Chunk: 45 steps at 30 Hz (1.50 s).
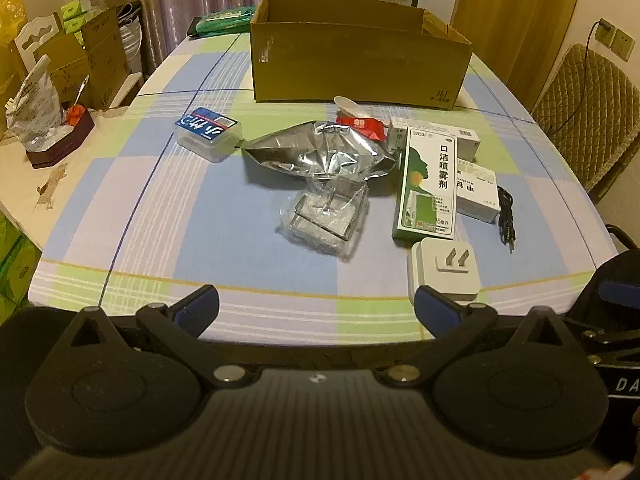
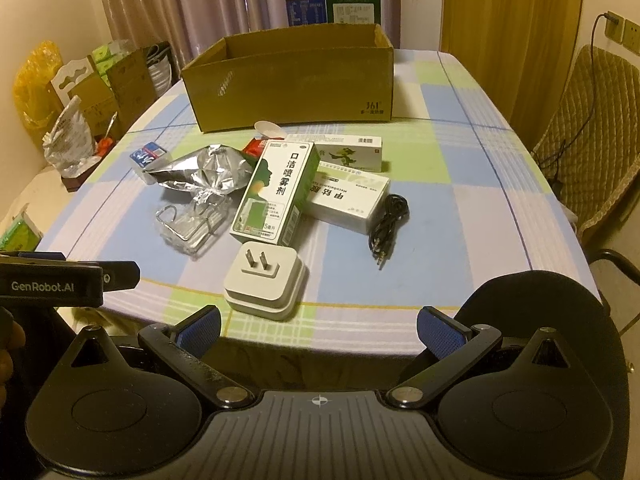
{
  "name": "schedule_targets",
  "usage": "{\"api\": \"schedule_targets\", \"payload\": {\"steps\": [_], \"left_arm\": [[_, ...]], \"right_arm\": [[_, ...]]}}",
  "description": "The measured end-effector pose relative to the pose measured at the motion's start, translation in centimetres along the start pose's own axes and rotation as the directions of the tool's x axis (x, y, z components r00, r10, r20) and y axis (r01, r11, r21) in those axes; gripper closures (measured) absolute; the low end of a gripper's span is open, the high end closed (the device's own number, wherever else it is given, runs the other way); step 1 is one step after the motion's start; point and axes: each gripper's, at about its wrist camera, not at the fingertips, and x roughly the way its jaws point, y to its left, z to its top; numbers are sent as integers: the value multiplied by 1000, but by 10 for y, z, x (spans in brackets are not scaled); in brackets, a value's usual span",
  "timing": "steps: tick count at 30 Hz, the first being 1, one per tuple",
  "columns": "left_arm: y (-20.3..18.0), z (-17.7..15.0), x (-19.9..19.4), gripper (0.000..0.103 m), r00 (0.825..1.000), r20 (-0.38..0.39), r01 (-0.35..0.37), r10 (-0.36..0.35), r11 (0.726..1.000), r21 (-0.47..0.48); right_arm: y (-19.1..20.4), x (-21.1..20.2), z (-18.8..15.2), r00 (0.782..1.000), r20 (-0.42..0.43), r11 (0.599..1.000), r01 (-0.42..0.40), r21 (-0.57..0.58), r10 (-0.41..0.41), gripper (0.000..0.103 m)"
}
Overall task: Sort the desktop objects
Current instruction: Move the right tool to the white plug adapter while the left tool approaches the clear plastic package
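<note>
A: Left gripper [image 1: 316, 308] and right gripper [image 2: 318, 330]: status?

B: Both spread wide, nothing between the pads, hanging over the table's [image 2: 460, 184] near edge.

A: Objects?

B: Clustered mid-table. White plug adapter [image 2: 266, 280] nearest, green spray box [image 2: 276, 192] just behind it, foil bag [image 1: 320, 152] left of that box, black cable [image 2: 388, 224] right. Open cardboard box [image 2: 292, 84] behind the lot.
</note>
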Motion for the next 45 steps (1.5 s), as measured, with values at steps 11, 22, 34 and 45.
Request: {"api": "schedule_targets", "payload": {"steps": [11,22,34,45], "left_arm": [[3,10,-3,1,1000,9,2,-2,1000,14],[17,23,-2,1,1000,23,-3,3,999,42],[34,35,4,1,1000,26,-1,-2,994,110],[39,45,23,1,999,-8,39,-38,991,126]], "right_arm": [[5,8,4,999,-28,1000,-16,12,16,2],[10,16,3,999,-49,999,-22,49,24,2],[29,38,9,998,-44,999,-37,5,38,2],[33,71,8,997,-69,1000,-24,-3,23,2]]}}
